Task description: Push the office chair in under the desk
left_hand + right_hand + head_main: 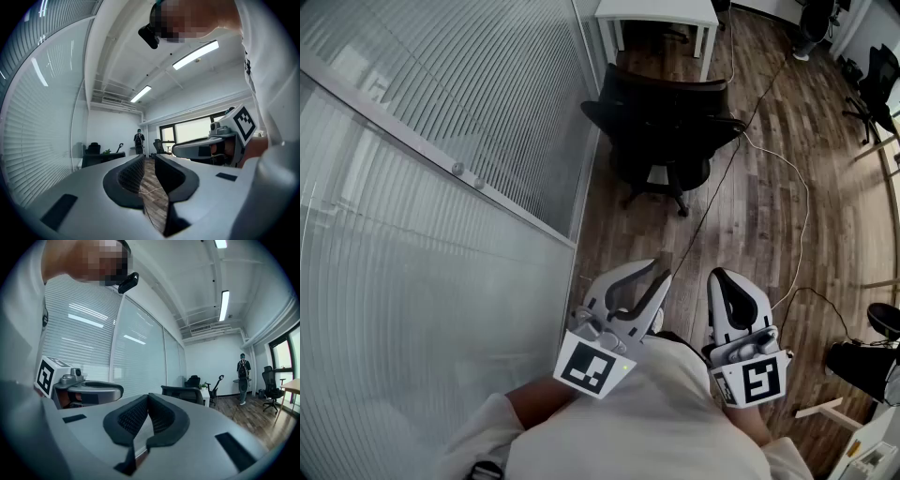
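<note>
L gripper ajar, R gripper closed; office chair well ahead.

wood-plank floor with a black office chair, a white desk and a loose white cable

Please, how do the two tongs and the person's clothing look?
Both the left tongs and the right tongs have light grey shells with black ribbed pads. Each carries a white cube with black square markers. The person wears a pale top.
</note>
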The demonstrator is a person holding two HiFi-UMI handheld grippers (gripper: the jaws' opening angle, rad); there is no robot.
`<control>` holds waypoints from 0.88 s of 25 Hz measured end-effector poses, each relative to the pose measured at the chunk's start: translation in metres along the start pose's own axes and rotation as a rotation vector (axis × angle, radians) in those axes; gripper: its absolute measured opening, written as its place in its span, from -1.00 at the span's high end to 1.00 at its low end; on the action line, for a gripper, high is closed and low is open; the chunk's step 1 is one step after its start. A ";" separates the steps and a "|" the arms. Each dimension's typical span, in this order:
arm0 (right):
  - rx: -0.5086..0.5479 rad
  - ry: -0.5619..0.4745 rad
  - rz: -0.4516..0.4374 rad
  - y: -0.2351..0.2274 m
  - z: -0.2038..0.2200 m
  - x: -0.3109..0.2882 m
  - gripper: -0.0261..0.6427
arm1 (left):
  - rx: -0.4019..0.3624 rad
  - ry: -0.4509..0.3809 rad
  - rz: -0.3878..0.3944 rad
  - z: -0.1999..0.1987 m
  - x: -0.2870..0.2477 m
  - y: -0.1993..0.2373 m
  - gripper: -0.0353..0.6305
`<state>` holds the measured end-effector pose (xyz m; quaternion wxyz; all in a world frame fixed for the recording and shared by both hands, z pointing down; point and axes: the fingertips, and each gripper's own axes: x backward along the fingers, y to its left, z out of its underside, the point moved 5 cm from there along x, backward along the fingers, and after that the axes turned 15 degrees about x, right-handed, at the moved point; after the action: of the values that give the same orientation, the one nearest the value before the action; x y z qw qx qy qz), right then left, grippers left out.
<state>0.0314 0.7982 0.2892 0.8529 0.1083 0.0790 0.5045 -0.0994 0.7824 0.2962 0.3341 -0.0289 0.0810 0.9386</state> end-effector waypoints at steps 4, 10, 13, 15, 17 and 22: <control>0.004 -0.002 -0.004 -0.011 0.002 -0.003 0.83 | 0.002 0.001 -0.008 -0.001 -0.011 0.000 0.68; -0.005 -0.035 -0.020 -0.027 0.005 -0.004 0.83 | -0.003 0.002 -0.025 -0.001 -0.028 -0.003 0.68; 0.003 -0.038 -0.030 -0.035 0.008 0.000 0.83 | -0.005 0.001 -0.034 0.000 -0.036 -0.008 0.68; 0.003 -0.036 -0.036 -0.039 0.012 0.001 0.83 | -0.004 0.007 -0.043 0.003 -0.040 -0.010 0.68; -0.001 -0.033 -0.040 -0.042 0.015 0.002 0.82 | -0.001 0.012 -0.051 0.004 -0.043 -0.011 0.68; -0.004 -0.030 -0.058 -0.047 0.019 0.002 0.82 | -0.001 0.016 -0.066 0.006 -0.048 -0.012 0.68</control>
<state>0.0764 0.7757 0.2953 0.8685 0.1120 0.0682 0.4780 -0.0548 0.7630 0.3058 0.3643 -0.0391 0.0820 0.9269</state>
